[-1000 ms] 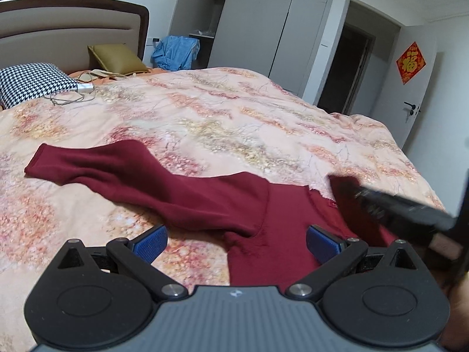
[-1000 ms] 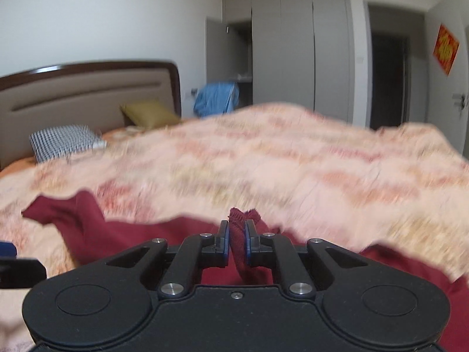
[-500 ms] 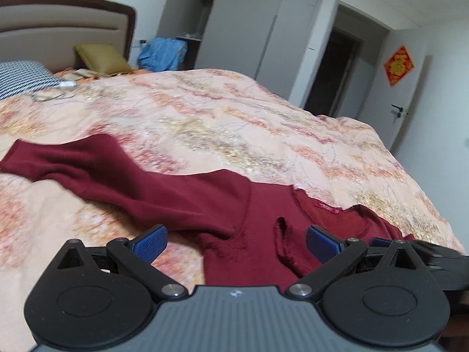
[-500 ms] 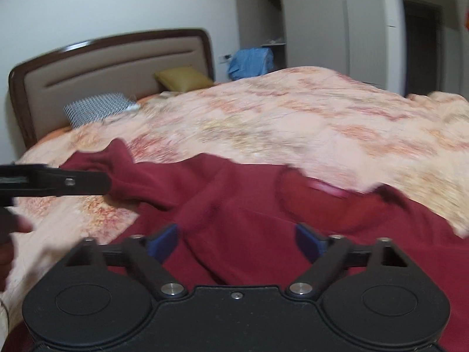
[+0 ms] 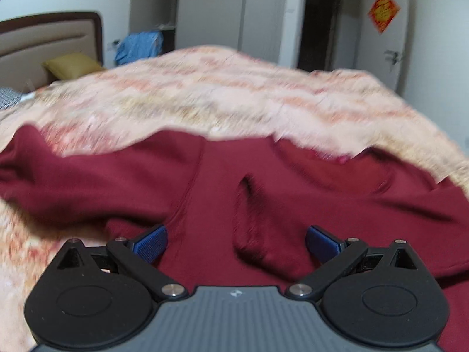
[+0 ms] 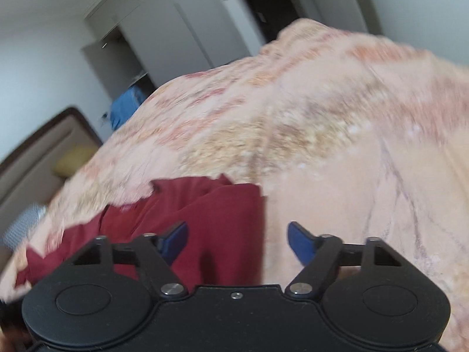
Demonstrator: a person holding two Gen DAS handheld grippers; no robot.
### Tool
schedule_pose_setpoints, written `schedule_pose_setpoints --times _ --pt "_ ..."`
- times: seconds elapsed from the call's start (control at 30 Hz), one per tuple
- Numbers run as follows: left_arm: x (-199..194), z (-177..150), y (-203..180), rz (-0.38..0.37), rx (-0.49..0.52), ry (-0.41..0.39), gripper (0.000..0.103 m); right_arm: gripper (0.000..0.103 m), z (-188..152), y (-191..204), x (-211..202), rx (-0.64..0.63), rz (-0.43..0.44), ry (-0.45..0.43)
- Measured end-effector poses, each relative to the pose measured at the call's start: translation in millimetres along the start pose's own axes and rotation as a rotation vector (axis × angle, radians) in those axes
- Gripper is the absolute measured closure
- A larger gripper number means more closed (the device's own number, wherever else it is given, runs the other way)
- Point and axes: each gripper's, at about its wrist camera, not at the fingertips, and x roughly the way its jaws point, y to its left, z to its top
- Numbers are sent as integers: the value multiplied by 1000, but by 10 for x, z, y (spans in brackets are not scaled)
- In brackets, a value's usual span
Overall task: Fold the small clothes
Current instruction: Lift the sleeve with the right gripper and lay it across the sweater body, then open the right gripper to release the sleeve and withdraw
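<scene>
A dark red long-sleeved sweater (image 5: 263, 182) lies spread on the floral bedspread (image 5: 234, 96), one sleeve reaching left. My left gripper (image 5: 236, 242) is open and empty, low over the sweater's body near a raised fold. My right gripper (image 6: 237, 240) is open and empty, tilted, over a straight edge of the sweater (image 6: 219, 220) where it meets the bedspread (image 6: 337, 146). Both views are blurred by motion.
A padded headboard (image 5: 44, 38), a mustard cushion (image 5: 70, 64) and a checked pillow (image 5: 7, 99) are at the far left. Blue clothing (image 5: 140, 44) hangs by the open wardrobe. A dark doorway (image 5: 319, 29) and a door with a red ornament (image 5: 384, 11) stand behind.
My right gripper let go of the sweater cloth, opened, and swung right to the garment's edge. My left gripper moved forward over the sweater's body and stayed open.
</scene>
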Motion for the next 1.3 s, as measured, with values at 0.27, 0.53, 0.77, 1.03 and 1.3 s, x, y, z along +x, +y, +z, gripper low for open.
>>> schedule_pose_setpoints --times 0.27,0.53,0.77,1.03,1.3 --pt "8 -80 92 -19 -22 -3 0 96 80 113 164 -6 3 -36" --pt "46 -59 -41 16 50 17 0 97 -77 200 75 -239 -196 -56" --pt "72 -92 8 -2 30 14 0 57 -167 1 -218 -53 -88 -48" --pt "66 -111 11 -3 30 2 0 42 -567 77 -792 19 37 -53" --pt "59 -117 9 -1 33 -1 0 53 -954 573 -832 -415 -181 -108"
